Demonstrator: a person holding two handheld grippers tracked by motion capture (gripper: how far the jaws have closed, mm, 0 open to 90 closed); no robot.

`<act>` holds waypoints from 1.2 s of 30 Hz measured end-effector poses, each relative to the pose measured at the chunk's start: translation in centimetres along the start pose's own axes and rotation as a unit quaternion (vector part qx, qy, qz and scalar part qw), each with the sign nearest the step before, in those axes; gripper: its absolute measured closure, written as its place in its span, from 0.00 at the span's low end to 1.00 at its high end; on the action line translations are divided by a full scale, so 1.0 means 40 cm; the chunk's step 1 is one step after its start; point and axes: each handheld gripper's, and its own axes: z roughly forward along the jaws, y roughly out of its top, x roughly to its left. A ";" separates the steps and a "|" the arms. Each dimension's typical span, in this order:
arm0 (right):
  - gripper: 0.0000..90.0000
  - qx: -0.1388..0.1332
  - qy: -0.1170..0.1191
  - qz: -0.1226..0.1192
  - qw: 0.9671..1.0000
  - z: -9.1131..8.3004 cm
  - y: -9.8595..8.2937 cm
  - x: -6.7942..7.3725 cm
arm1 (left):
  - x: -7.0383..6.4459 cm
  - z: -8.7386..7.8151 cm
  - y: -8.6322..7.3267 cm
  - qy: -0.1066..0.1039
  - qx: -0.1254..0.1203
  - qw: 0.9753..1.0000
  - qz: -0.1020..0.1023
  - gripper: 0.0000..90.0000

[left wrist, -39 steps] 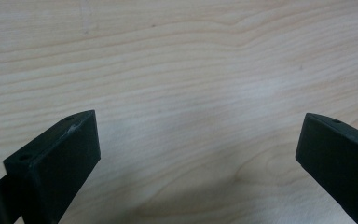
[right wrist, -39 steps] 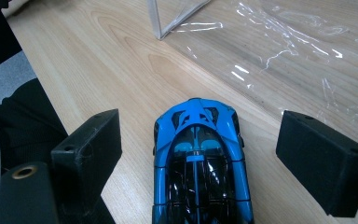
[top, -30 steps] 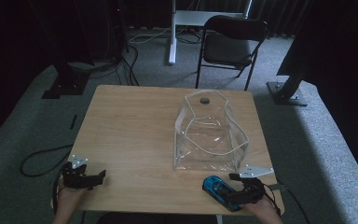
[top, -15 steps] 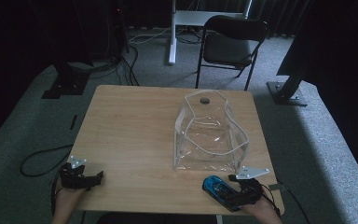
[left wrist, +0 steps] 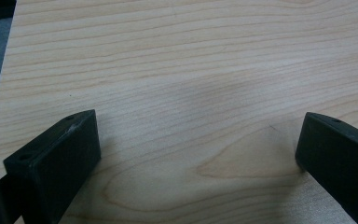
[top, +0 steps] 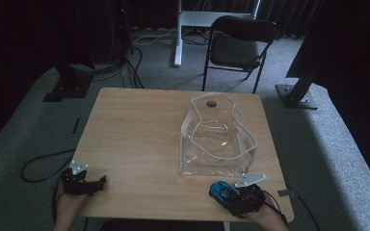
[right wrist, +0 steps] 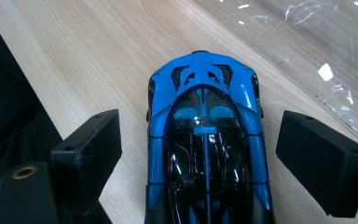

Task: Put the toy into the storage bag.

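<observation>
A blue and black toy car (right wrist: 205, 140) lies on the wooden table (top: 135, 139) near its front right edge (top: 220, 191). My right gripper (right wrist: 200, 144) is open, with a jaw on each side of the car and a gap to each flank. A clear plastic bag (top: 217, 137) with a white rim stands open just behind the car; its film (right wrist: 307, 56) shows in the right gripper view. My left gripper (top: 99, 182) rests at the front left corner, open over bare wood (left wrist: 196, 154).
A small dark round object (top: 211, 102) lies by the bag's far end. A black folding chair (top: 238, 45) stands behind the table. Black stand bases (top: 65, 89) and cables lie on the grey carpet. The table's left half is bare wood.
Both grippers have drifted slightly toward the near edge. The car and the bag have not moved.
</observation>
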 end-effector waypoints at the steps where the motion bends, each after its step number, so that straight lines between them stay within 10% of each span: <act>1: 0.15 0.006 -0.003 -0.002 1.000 0.005 0.002 0.001 | 0.001 0.000 0.000 0.000 0.000 1.000 0.000 0.00; 17: 0.21 0.075 -0.023 -0.025 0.997 0.058 0.014 0.003 | 0.001 0.001 0.001 0.000 0.000 1.000 -0.001 0.00; 36: 0.28 0.092 -0.028 -0.029 0.995 0.061 0.020 0.007 | 0.002 0.001 0.000 0.000 0.000 1.000 -0.001 0.00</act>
